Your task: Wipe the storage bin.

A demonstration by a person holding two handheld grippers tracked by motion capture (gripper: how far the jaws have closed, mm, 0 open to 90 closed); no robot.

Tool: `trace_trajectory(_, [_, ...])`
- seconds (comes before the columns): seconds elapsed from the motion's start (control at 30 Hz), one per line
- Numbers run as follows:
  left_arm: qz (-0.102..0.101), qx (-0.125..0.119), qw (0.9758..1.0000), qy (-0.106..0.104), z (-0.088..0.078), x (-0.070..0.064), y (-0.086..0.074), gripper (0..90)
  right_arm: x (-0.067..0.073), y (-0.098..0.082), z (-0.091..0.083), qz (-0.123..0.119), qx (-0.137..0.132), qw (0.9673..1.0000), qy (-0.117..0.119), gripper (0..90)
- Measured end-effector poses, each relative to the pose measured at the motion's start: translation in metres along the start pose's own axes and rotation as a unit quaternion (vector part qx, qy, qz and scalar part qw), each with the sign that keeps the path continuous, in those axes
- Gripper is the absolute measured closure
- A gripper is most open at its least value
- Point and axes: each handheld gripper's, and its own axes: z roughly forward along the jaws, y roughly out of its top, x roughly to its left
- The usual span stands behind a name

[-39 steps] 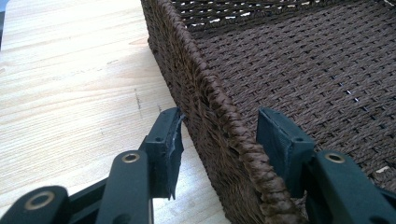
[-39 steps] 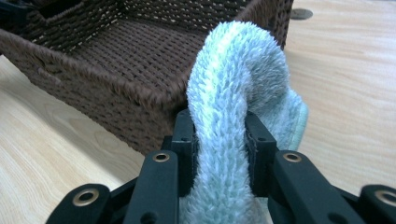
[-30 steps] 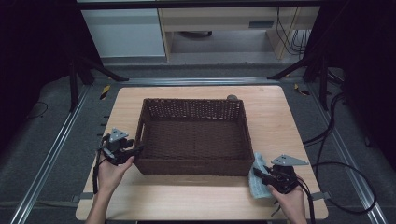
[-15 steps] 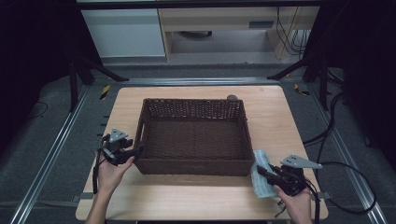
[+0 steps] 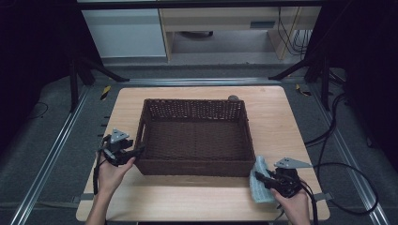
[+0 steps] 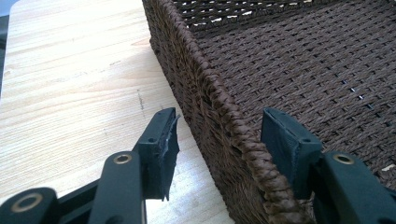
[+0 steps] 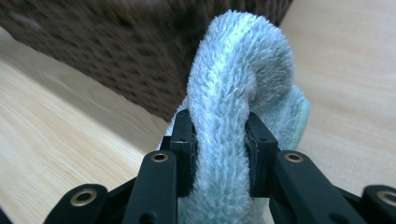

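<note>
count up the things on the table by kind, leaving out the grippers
dark brown woven wicker basket: 1
pale blue fluffy cloth: 1
small grey round object behind the basket's far rim, too small to identify: 1
total: 3

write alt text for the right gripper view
The right gripper has its two black jaws clamped on a fold of fluffy pale blue towel, which arches up between them. Behind it are a blurred dark brown wicker basket and the light wooden table.
</note>
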Motion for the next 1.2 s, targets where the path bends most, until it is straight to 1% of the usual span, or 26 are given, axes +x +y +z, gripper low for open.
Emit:
trace_trajectory(0.07, [0.0, 0.0, 1.0, 0.0, 0.0, 0.0, 0.0, 45.5, -0.002, -0.002, 0.008, -0.004, 0.023, 0.9997, -0.007, 70.4])
trace_trajectory(0.1, [0.0, 0.0, 1.0, 0.0, 0.0, 0.0, 0.0, 45.3, -0.002, -0.003, 0.01, -0.005, 0.028, 0.9996, -0.006, 70.3])
trace_trajectory(0.2, [0.0, 0.0, 1.0, -0.001, 0.0, 0.0, 0.0, 45.1, -0.004, -0.001, 0.012, -0.006, 0.03, 0.9995, -0.007, 70.2])
trace_trajectory(0.23, [0.0, 0.0, 1.0, 0.0, 0.0, 0.0, 0.0, 45.1, -0.005, -0.001, 0.012, -0.002, 0.029, 0.9995, -0.008, 70.2])
trace_trajectory(0.3, [0.0, 0.0, 1.0, 0.0, 0.0, 0.001, -0.001, 44.9, -0.006, -0.001, 0.009, 0.0, 0.026, 0.9996, -0.014, 70.0])
trace_trajectory(0.33, [0.0, 0.0, 1.0, 0.0, 0.0, 0.001, -0.001, 44.8, -0.007, 0.0, 0.005, 0.002, 0.02, 0.9994, -0.026, 69.8])
trace_trajectory(0.37, [0.0, 0.0, 1.0, 0.0, 0.0, 0.001, -0.001, 44.8, -0.008, 0.001, 0.003, 0.001, 0.015, 0.9993, -0.033, 69.7])
trace_trajectory(0.43, [0.001, 0.0, 1.0, 0.0, 0.0, 0.001, -0.001, 44.7, -0.012, 0.001, -0.003, 0.001, 0.008, 0.9984, -0.056, 69.6])
trace_trajectory(0.47, [0.001, 0.0, 1.0, 0.0, 0.0, 0.001, -0.001, 44.6, -0.016, 0.001, -0.006, 0.004, 0.005, 0.9979, -0.064, 69.5])
trace_trajectory(0.5, [0.001, 0.0, 1.0, 0.0, 0.0, 0.001, -0.001, 44.6, -0.016, 0.001, -0.006, 0.004, 0.005, 0.9979, -0.064, 69.5])
trace_trajectory(0.53, [0.001, 0.0, 1.0, 0.0, 0.0, 0.001, -0.001, 44.6, -0.024, -0.001, -0.012, 0.01, 0.001, 0.996, -0.089, 68.9])
trace_trajectory(0.6, [0.001, 0.0, 1.0, -0.001, 0.0, 0.001, -0.001, 44.5, -0.031, -0.003, -0.017, 0.013, 0.002, 0.9939, -0.109, 68.7])
trace_trajectory(0.73, [0.002, 0.001, 1.0, -0.001, 0.0, 0.001, -0.001, 44.4, -0.047, -0.008, -0.024, 0.025, -0.005, 0.9915, -0.127, 68.2])
trace_trajectory(0.8, [0.001, 0.001, 1.0, -0.001, 0.0, 0.001, -0.001, 44.4, -0.053, -0.009, -0.025, 0.03, -0.006, 0.9904, -0.135, 67.9])
trace_trajectory(0.87, [0.001, 0.0, 1.0, -0.001, 0.0, 0.001, -0.001, 44.4, -0.059, -0.011, -0.023, 0.037, 0.001, 0.9888, -0.145, 67.4])
trace_trajectory(0.9, [0.001, 0.0, 1.0, -0.001, 0.0, 0.001, -0.001, 44.4, -0.062, -0.013, -0.022, 0.039, 0.004, 0.9885, -0.146, 67.0])
trace_trajectory(0.97, [0.002, 0.0, 1.0, 0.0, 0.0, 0.001, -0.001, 44.5, -0.066, -0.014, -0.018, 0.043, 0.012, 0.9882, -0.146, 64.6])
trace_trajectory(1.03, [0.002, 0.0, 1.0, -0.001, 0.0, 0.001, -0.001, 44.5, -0.066, -0.015, -0.016, 0.041, 0.016, 0.988, -0.148, 60.2])
trace_trajectory(1.07, [0.002, 0.0, 1.0, -0.001, 0.0, 0.001, -0.001, 44.6, -0.065, -0.015, -0.015, 0.038, 0.018, 0.9873, -0.153, 56.6])
trace_trajectory(1.13, [0.002, 0.001, 1.0, -0.001, 0.0, 0.001, -0.001, 44.9, -0.064, -0.014, -0.014, 0.028, 0.015, 0.9855, -0.167, 49.2])
trace_trajectory(1.17, [0.003, 0.002, 1.0, -0.001, 0.0, 0.001, -0.001, 45.1, -0.063, -0.014, -0.015, 0.028, 0.013, 0.9848, -0.171, 46.2])
trace_trajectory(1.2, [0.004, 0.002, 1.0, -0.002, 0.0, 0.0, -0.001, 45.6, -0.063, -0.013, -0.016, 0.029, 0.008, 0.9848, -0.171, 43.8])
